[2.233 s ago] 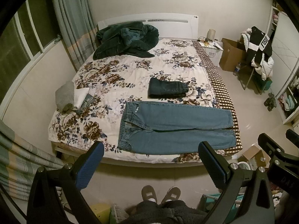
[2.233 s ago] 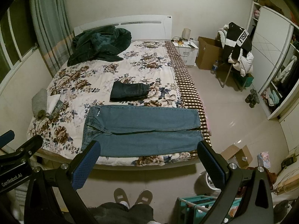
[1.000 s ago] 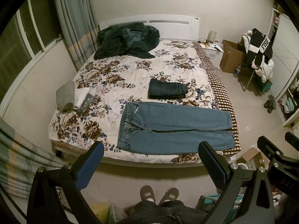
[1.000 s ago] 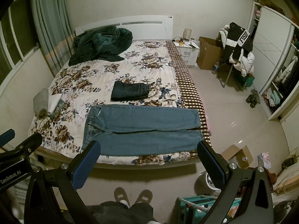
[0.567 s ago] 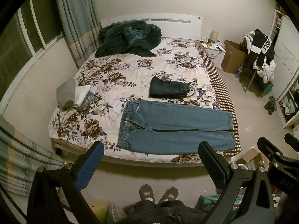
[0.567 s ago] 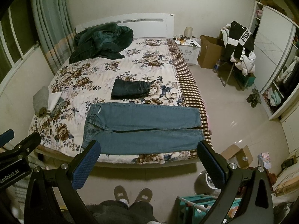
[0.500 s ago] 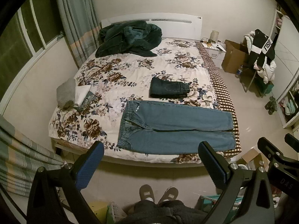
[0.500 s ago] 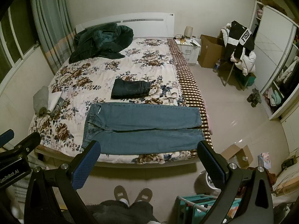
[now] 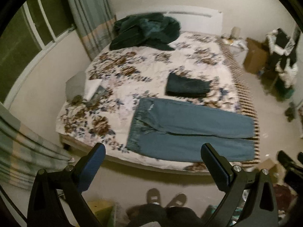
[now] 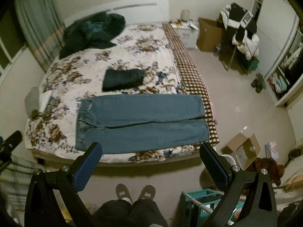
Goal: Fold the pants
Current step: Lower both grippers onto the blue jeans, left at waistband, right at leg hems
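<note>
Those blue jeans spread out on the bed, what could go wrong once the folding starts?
The blue jeans lie close to the near edge of the bed, so a pull toward the person could drag them off. The folded dark pants sit just behind them and might get knocked out of shape. Both the left gripper and right gripper are open and well back, so a long reach may grab unevenly.

Blue jeans (image 9: 189,130) flat near the bed (image 9: 121,70) edge, beyond the wide-open left gripper (image 9: 153,152), apparently untouched.
</note>
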A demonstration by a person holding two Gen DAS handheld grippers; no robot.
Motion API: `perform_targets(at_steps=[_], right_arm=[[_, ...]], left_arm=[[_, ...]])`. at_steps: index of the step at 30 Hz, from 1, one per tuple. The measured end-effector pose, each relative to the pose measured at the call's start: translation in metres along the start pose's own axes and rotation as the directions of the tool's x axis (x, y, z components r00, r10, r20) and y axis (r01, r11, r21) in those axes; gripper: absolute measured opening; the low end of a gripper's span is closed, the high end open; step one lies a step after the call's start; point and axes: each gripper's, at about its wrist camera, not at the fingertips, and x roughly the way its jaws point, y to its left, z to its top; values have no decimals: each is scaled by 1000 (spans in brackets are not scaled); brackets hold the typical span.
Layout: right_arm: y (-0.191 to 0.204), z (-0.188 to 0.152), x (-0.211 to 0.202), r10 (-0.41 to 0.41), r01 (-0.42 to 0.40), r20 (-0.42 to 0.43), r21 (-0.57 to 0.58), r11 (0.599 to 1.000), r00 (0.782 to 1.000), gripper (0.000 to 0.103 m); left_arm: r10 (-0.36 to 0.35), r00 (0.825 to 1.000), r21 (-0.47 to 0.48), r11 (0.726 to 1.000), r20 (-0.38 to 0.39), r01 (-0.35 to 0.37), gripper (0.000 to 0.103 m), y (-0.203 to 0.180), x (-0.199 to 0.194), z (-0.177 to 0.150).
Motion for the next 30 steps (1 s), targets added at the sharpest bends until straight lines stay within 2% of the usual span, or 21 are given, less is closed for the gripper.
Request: perform_targets(at_steps=[4, 5, 7, 9, 14, 19, 21, 26, 27, 30], right_arm=[[-16, 18, 54, -10, 12, -39, 33, 999, 999, 103], [-25, 29, 83, -15, 19, -63, 53, 998, 998, 103], [-29, 39, 106, -15, 22, -93, 69, 997, 996, 103], [-41, 61, 155, -33, 45, -131, 87, 995, 991, 103], [-50, 97, 241, -59, 89, -200, 146, 985, 978, 103], [-58, 144, 345, -78, 146, -288, 222, 964, 954, 103], [-62, 160, 385, -73, 163, -327, 258, 952, 942, 103], [-77, 196, 493, -65, 227, -422, 347, 910, 904, 103], [-81, 202, 512, -60, 237, -436, 364, 901, 898, 103], [-99, 211, 567, -49, 276, -473, 422, 863, 879, 103]], left_arm=[[55, 997, -6, 998, -53, -56, 103, -9, 50, 12], [62, 996, -11, 998, -69, -63, 103, -9, 61, 15], [70, 992, -17, 997, -101, -72, 103, -12, 89, 25], [88, 988, -11, 996, -129, -90, 103, -19, 118, 38], [99, 977, 9, 995, -190, -99, 103, -37, 178, 72], [89, 959, -2, 996, -268, -93, 103, -49, 261, 116], [70, 946, -33, 996, -316, -85, 103, -49, 298, 131], [4, 888, -182, 978, -460, -99, 103, -43, 410, 161], [-17, 869, -229, 967, -495, -112, 103, -39, 439, 166], [-63, 832, -331, 932, -552, -149, 103, -30, 505, 175]])
